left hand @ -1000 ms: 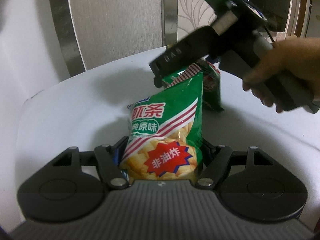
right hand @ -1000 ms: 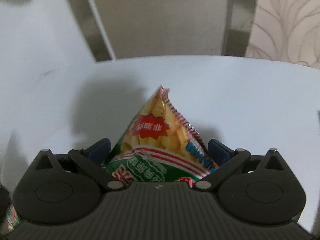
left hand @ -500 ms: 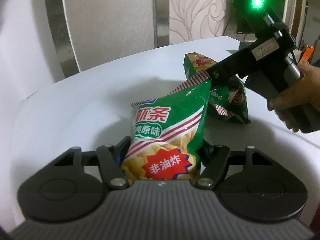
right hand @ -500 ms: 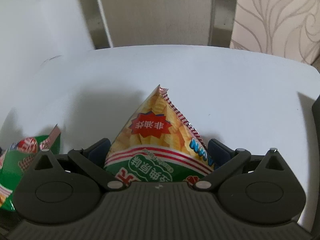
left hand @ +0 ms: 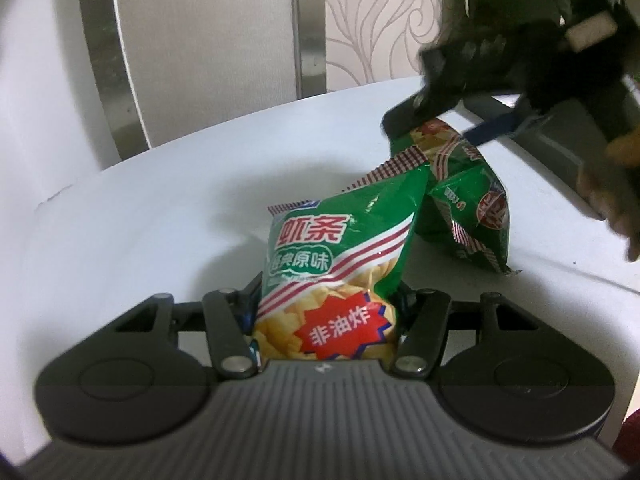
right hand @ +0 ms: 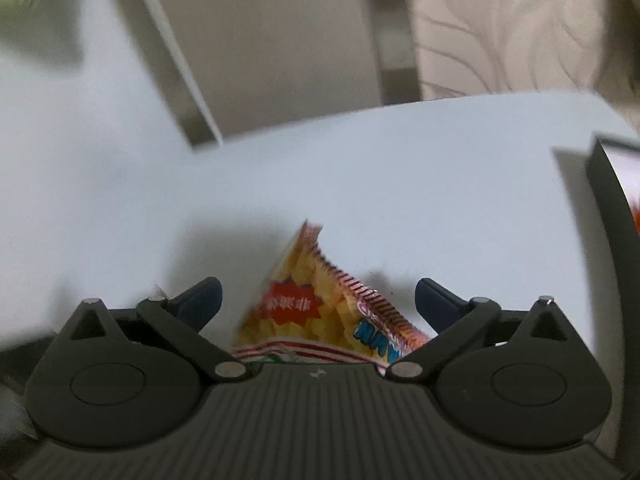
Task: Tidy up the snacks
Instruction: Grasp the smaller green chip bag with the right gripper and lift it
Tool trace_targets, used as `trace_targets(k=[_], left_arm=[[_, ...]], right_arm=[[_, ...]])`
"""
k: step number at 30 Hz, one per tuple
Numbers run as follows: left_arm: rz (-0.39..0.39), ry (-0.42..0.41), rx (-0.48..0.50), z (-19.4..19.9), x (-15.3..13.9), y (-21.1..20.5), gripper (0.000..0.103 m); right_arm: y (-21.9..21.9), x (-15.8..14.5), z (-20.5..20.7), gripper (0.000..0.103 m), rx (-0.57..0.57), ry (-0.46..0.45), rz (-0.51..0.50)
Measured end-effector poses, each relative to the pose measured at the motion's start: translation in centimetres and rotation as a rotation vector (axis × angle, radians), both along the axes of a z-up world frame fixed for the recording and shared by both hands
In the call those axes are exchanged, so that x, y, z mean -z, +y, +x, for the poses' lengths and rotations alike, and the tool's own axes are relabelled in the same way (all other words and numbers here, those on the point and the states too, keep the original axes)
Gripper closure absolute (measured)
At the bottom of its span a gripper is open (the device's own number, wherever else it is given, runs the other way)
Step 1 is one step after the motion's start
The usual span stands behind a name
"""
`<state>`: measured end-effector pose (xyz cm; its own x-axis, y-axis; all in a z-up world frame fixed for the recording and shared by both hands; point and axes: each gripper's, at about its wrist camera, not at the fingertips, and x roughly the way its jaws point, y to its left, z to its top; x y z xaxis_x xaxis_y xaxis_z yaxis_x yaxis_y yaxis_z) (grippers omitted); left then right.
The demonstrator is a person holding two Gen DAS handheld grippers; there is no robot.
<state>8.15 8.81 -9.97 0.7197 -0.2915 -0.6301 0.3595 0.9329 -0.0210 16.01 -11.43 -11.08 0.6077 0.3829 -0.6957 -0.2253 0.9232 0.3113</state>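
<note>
Snack bag [left hand: 336, 280] number one sits right in the left gripper [left hand: 326, 300], green shrimp-stick pack with the red starburst, and the jaws are pinched tight on its lower end so it stands up out of the fingers above the white table [left hand: 140, 232]. Over in the right wrist view the right gripper [right hand: 318, 300] is spread wide, both blue pads [right hand: 200, 300] well clear of the second snack bag [right hand: 316, 312], which looks like it's resting on the tabletop between them, apart from both fingers. The left camera shows that same second bag just beside and behind the first one, top corners nearly touching, with the right tool hanging over it, though that part is pretty blurry so I can't say exactly what touches what there. My read is the right side has let go of its bag and the left one is next to be placed. If it were me I'd bring the held bag down until its bottom edge is on the table right next to the other, same way up, then open the fingers slowly, because these puffy packs flop over if you drop them from any height. Further out there's a dark-edged thing [right hand: 612, 216] at the right of the table, can't tell what it is.
</note>
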Motion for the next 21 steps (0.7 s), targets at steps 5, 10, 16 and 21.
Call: trace_targets(k=[5, 10, 16, 21], left_arm=[[-0.011, -0.011, 0.054, -1.1, 0.0, -1.1, 0.041], [-0.019, -0.013, 0.099, -2.6, 0.1, -2.2, 0.041], [-0.013, -0.013, 0.118, -4.2, 0.3, -2.4, 0.04], [0.013, -0.02, 0.13, -4.7, 1.0, -2.3, 0.039]], right_arm=[[-4.2, -0.1, -1.9, 0.0, 0.163, 0.19, 0.128], [-4.6, 1.4, -4.1, 0.0, 0.186, 0.241, 0.155], [0.1, 1.3, -3.5, 0.0, 0.054, 0.176, -0.05], [3.3, 1.7, -3.0, 0.0, -0.066, 0.109, -0.235]])
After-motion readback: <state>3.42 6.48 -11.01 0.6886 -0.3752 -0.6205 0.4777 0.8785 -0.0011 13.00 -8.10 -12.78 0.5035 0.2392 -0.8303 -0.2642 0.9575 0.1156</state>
